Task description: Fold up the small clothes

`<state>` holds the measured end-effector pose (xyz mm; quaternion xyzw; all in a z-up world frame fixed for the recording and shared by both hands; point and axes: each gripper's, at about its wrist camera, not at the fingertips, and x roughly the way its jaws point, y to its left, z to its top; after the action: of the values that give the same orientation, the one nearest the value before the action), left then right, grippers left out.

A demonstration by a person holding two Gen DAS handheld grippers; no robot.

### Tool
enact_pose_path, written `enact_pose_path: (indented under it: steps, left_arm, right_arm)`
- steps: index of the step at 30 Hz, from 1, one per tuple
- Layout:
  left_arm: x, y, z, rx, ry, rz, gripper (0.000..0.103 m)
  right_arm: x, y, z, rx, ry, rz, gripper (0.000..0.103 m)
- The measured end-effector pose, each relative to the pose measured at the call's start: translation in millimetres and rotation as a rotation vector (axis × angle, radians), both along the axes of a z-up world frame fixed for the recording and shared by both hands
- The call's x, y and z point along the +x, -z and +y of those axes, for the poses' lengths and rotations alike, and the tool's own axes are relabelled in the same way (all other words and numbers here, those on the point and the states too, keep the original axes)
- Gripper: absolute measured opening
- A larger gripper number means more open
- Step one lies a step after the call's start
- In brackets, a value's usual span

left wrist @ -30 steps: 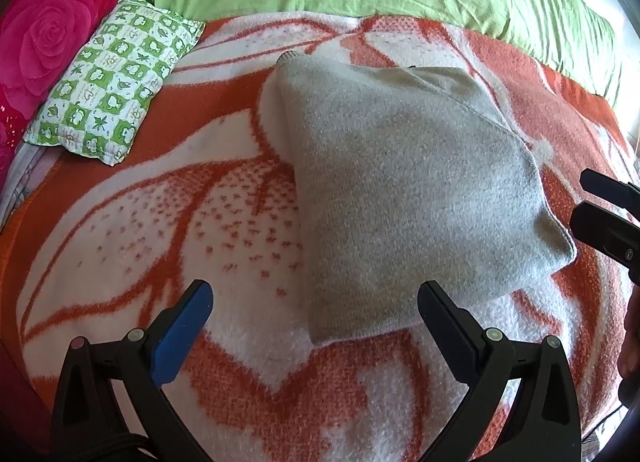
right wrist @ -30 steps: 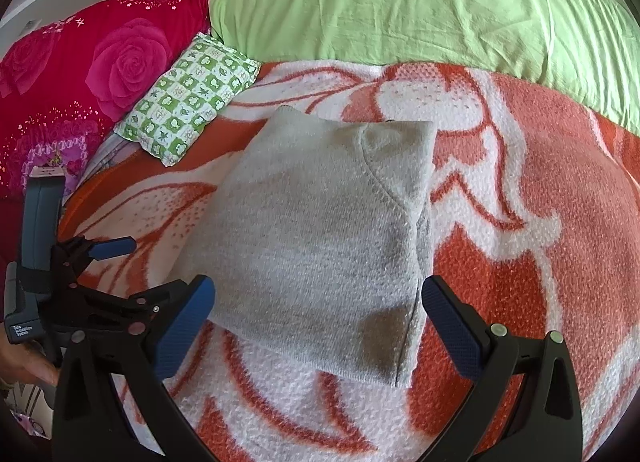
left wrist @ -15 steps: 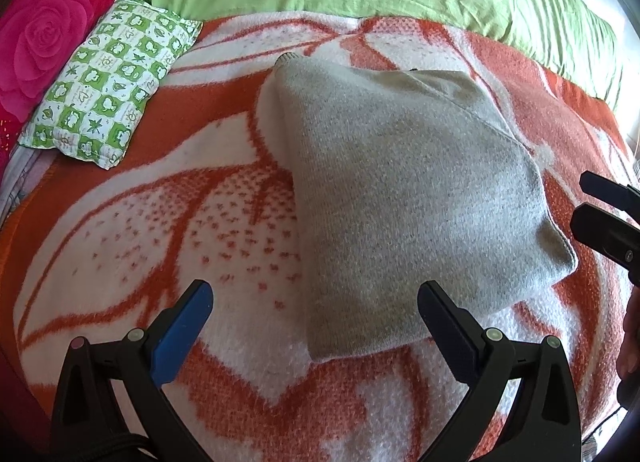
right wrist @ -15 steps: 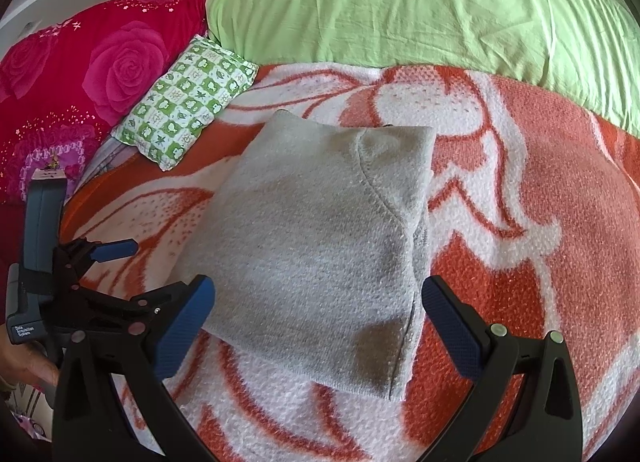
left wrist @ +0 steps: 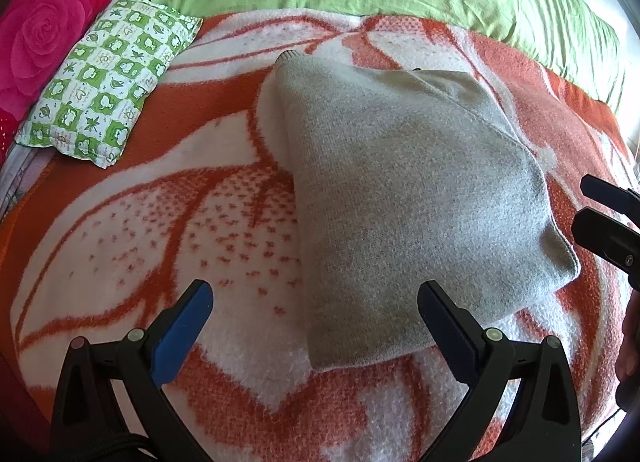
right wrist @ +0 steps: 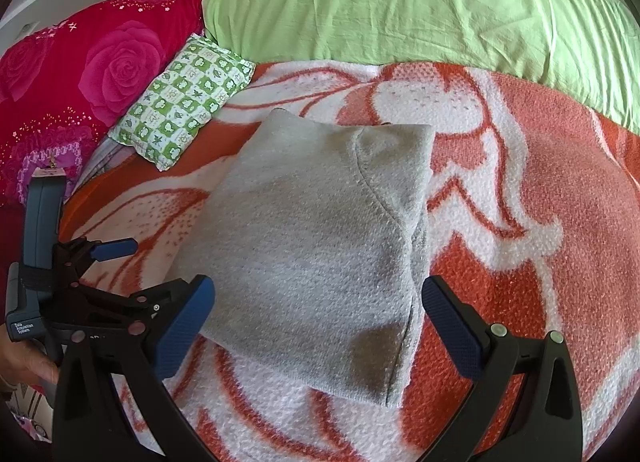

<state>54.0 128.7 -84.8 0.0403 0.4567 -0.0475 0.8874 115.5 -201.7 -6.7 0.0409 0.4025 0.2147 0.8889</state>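
A folded grey knit garment (left wrist: 412, 197) lies flat on the orange-and-white blanket (left wrist: 160, 221); it also shows in the right wrist view (right wrist: 316, 250). My left gripper (left wrist: 316, 326) is open and empty, hovering just short of the garment's near left corner. My right gripper (right wrist: 318, 318) is open and empty, its jaws straddling the garment's near edge from above. The right gripper's fingers (left wrist: 608, 221) show at the right edge of the left wrist view, and the left gripper (right wrist: 108, 262) shows at the left of the right wrist view.
A green-and-white checked small pillow (left wrist: 108, 81) lies at the far left of the blanket. A pink rose-print pillow (right wrist: 88, 73) sits behind it. A light green sheet (right wrist: 420, 1) covers the far side of the bed.
Both views have drifted slightly; the garment sits a touch lower and nearer in the frames. The garment itself has not moved and both grippers stay open.
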Motion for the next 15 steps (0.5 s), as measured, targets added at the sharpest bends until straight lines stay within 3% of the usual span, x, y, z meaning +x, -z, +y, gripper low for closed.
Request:
enact_pose_path:
  steps: [15]
  left_arm:
    - [1.0,-1.1,-1.1,0.004,0.001,-0.005,0.102]
  right_arm:
    - [2.4,2.0,0.5,0.004,0.003,0.003,0.103]
